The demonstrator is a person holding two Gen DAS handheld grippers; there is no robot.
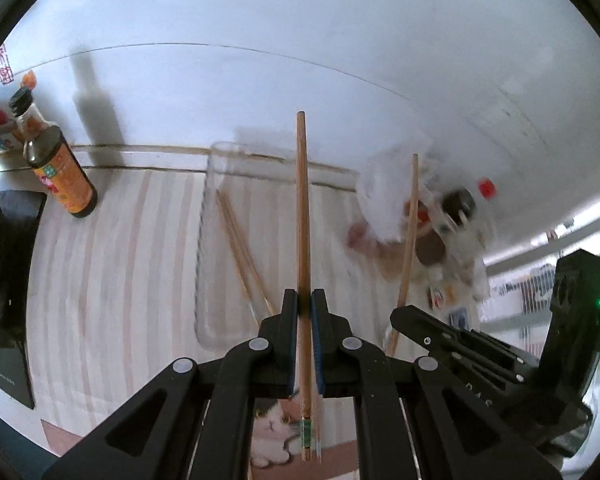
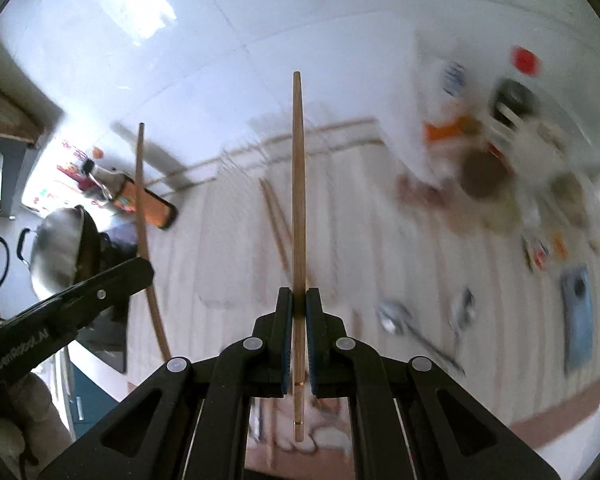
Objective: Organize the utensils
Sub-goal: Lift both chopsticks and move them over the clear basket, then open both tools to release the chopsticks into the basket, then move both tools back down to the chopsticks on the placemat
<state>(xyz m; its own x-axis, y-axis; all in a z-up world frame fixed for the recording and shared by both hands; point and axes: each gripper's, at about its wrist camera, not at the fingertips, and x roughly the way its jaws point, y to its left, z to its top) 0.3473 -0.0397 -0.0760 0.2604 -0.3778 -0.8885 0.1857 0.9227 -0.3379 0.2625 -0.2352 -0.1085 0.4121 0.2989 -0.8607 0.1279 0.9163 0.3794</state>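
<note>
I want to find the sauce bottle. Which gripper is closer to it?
Left, I think. The bottle stands on the left gripper's own left side. The right gripper is on the far side of the left one, so farther from the bottle. Each grips a chopstick.

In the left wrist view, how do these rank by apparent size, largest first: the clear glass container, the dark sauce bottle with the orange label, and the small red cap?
1. Clear glass container, lying on the striped mat.
2. Dark sauce bottle with orange label.
3. Small red cap, blurred.
The container lies nearer the camera, so its lead over the bottle is unsure.
</note>
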